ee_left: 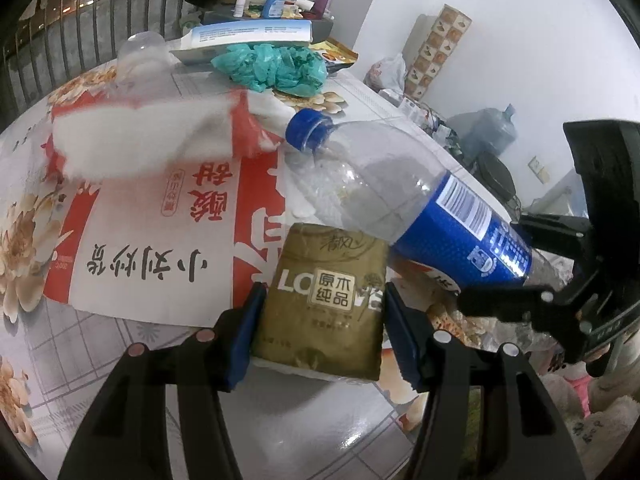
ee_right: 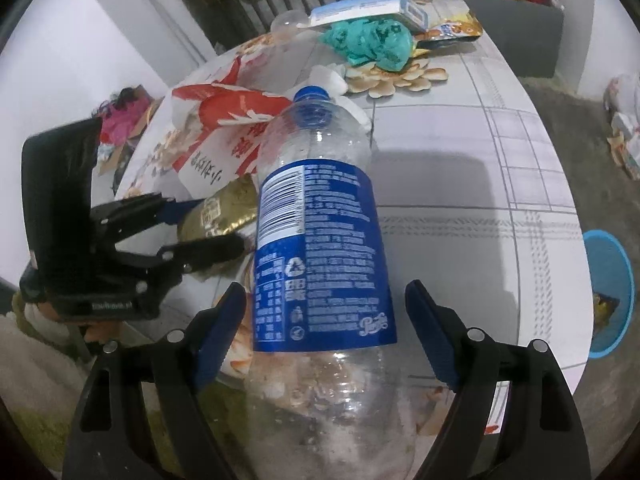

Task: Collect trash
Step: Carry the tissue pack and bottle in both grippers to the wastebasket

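Note:
An olive-gold tissue pack [ee_left: 324,300] lies on the table, and my left gripper [ee_left: 324,322] is shut on it, its blue pads [ee_left: 246,320] pressing both sides. An empty clear bottle [ee_right: 320,240] with a blue label and blue cap [ee_left: 306,128] lies tilted across the pack's right edge. My right gripper [ee_right: 328,336] is open around the bottle's lower half, with a gap on each side. Seen from the right wrist, the left gripper [ee_right: 208,224] holds the tissue pack [ee_right: 224,212] just left of the bottle. The right gripper [ee_left: 532,264] shows at the bottle's base [ee_left: 548,276].
A torn red-and-white paper bag [ee_left: 160,232] lies behind the pack. Farther back are a crumpled green plastic bag [ee_left: 276,68] and a long white box [ee_left: 248,34]. The flowered tablecloth [ee_right: 460,168] shows bare at right. A blue bin [ee_right: 608,292] stands on the floor beyond the table's right edge.

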`<state>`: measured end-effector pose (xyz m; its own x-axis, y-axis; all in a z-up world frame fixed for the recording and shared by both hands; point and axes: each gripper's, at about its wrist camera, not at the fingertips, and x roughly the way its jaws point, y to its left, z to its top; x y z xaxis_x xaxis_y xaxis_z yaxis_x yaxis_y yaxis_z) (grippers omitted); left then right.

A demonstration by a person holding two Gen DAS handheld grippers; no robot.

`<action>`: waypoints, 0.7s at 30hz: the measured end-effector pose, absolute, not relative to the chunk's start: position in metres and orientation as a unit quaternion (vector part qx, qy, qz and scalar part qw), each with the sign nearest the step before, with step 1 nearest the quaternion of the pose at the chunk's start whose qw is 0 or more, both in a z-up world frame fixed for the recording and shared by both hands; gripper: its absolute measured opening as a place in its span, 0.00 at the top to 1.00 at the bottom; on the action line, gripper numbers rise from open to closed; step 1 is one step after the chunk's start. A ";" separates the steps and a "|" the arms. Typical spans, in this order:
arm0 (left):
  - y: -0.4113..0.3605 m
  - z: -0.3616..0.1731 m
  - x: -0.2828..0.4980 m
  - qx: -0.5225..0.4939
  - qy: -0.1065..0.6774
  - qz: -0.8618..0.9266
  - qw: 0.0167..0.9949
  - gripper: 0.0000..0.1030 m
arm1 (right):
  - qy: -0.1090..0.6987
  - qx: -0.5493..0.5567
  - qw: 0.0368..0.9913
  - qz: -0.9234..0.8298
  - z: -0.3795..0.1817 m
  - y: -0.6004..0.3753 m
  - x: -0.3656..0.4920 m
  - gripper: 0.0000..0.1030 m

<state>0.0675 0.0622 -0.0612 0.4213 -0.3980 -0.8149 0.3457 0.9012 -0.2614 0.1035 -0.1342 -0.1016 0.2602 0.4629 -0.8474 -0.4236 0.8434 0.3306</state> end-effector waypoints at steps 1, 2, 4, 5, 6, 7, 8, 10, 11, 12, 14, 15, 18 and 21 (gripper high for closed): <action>0.062 -0.061 0.068 -0.026 0.491 -0.220 0.842 0.45 | 0.542 0.025 0.792 0.279 -0.103 -0.136 0.104 0.32; 0.062 -0.062 0.068 -0.026 0.491 -0.220 0.843 0.45 | 0.543 0.030 0.791 0.279 -0.103 -0.138 0.103 0.35; 0.063 -0.062 0.068 -0.027 0.491 -0.219 0.843 0.45 | 0.542 0.044 0.790 0.283 -0.103 -0.141 0.101 0.42; 0.062 -0.062 0.067 -0.027 0.491 -0.218 0.843 0.45 | 0.541 0.049 0.791 0.283 -0.103 -0.142 0.100 0.42; 0.062 -0.061 0.067 -0.027 0.491 -0.217 0.843 0.45 | 0.538 0.054 0.792 0.283 -0.102 -0.144 0.098 0.43; 0.063 -0.061 0.066 -0.028 0.491 -0.216 0.843 0.46 | 0.534 0.059 0.794 0.284 -0.101 -0.145 0.097 0.43; 0.063 -0.060 0.067 -0.029 0.492 -0.215 0.843 0.46 | 0.529 0.068 0.796 0.287 -0.100 -0.149 0.095 0.44; 0.063 -0.058 0.066 -0.031 0.491 -0.214 0.844 0.46 | 0.522 0.090 0.797 0.291 -0.099 -0.155 0.091 0.45; 0.064 -0.057 0.066 -0.032 0.489 -0.214 0.845 0.46 | 0.520 0.097 0.797 0.291 -0.098 -0.156 0.091 0.45; 0.065 -0.055 0.065 -0.033 0.487 -0.213 0.846 0.46 | 0.517 0.105 0.798 0.290 -0.098 -0.160 0.089 0.46; 0.066 -0.052 0.064 -0.037 0.484 -0.212 0.848 0.46 | 0.509 0.118 0.803 0.287 -0.096 -0.167 0.085 0.46; 0.067 -0.050 0.064 -0.040 0.484 -0.211 0.848 0.46 | 0.505 0.125 0.805 0.285 -0.094 -0.172 0.083 0.46; 0.064 -0.042 0.064 -0.043 0.479 -0.216 0.850 0.46 | 0.485 0.159 0.812 0.283 -0.090 -0.190 0.076 0.46; 0.057 -0.032 0.066 -0.036 0.471 -0.220 0.853 0.46 | 0.466 0.191 0.819 0.275 -0.087 -0.209 0.070 0.46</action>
